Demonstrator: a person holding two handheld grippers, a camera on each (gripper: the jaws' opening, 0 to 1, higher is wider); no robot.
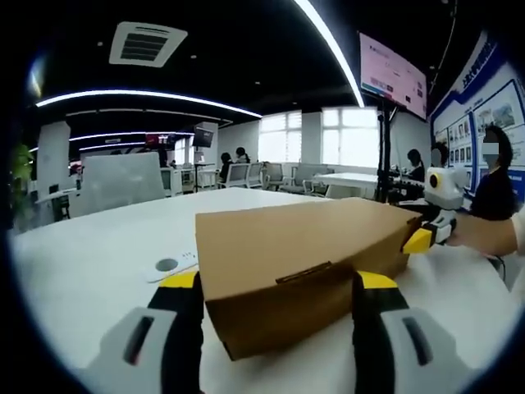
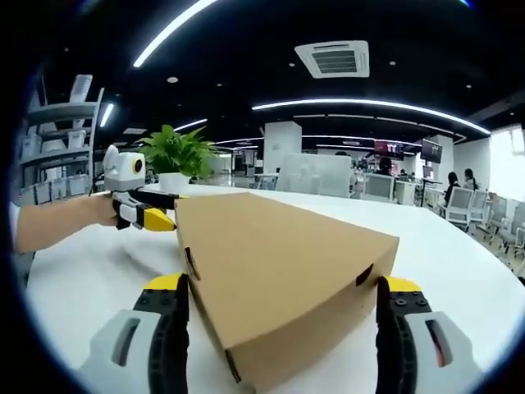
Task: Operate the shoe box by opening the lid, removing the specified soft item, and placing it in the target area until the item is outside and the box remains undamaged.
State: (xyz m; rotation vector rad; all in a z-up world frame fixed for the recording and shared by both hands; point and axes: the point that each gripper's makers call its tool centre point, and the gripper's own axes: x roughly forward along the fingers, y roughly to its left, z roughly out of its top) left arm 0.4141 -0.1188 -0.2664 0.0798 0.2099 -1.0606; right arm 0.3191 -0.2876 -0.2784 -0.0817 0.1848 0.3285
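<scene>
A closed brown cardboard shoe box (image 1: 287,263) lies on the white table (image 1: 90,263), its lid flap with a tuck slot facing me. In the left gripper view my left gripper (image 1: 277,281) is open, its yellow-tipped jaws on either side of the box's near end. My right gripper (image 1: 425,236) comes in from the right, its yellow tip at the box's far right corner. In the right gripper view the box (image 2: 279,271) sits between the wide-apart jaws of the open right gripper (image 2: 281,285). There the left gripper (image 2: 148,217), held by a bare forearm, touches the far left corner.
A small white device with a grey disc (image 1: 168,267) lies on the table left of the box. A potted plant (image 2: 176,156) stands at the table's far edge. A shelf (image 2: 57,135), office chairs (image 1: 246,174) and seated people (image 1: 495,176) surround the table.
</scene>
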